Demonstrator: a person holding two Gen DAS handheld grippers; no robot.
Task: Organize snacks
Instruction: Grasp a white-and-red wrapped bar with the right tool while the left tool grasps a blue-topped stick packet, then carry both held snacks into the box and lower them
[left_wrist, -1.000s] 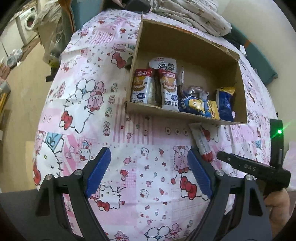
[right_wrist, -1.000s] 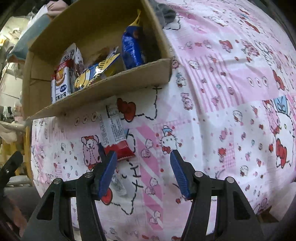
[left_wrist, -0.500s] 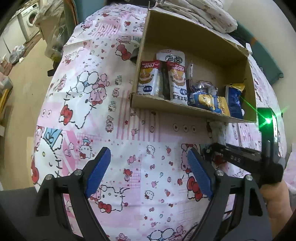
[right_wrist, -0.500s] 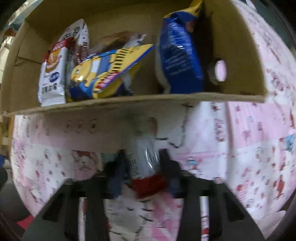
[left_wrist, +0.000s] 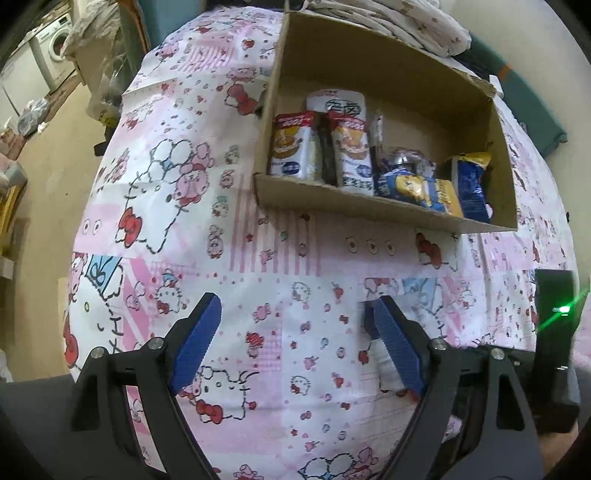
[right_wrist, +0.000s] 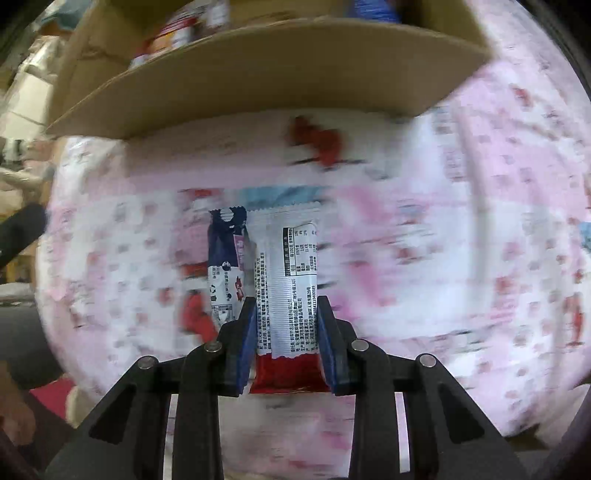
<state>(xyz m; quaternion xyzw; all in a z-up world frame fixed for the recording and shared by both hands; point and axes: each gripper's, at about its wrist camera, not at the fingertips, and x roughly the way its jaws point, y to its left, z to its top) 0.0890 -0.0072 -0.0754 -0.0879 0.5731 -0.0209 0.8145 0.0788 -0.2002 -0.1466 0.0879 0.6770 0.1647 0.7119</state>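
Note:
My right gripper (right_wrist: 286, 306) is shut on a white snack bar packet with a red end (right_wrist: 291, 288), held lengthwise between the blue pads. A dark blue and white packet (right_wrist: 225, 273) lies against its left side; I cannot tell whether it is gripped too. The cardboard box (right_wrist: 258, 74) stands just beyond. In the left wrist view the box (left_wrist: 351, 206) holds several snack packets (left_wrist: 351, 155). My left gripper (left_wrist: 295, 343) hangs open over the patterned cloth (left_wrist: 166, 206) with nothing between its fingers. The white packet (left_wrist: 384, 365) peeks out behind its right finger.
The right tool's black body with a green light (left_wrist: 554, 332) is close to my left gripper's right side. Folded bedding (left_wrist: 399, 22) lies behind the box. The cloth drops off to bare floor (left_wrist: 48, 155) at the left, with a washing machine (left_wrist: 55, 48) beyond.
My right gripper closed on the white and red packet that lay in front of the box and drew it back from the box. The left gripper stayed open and nearly still.

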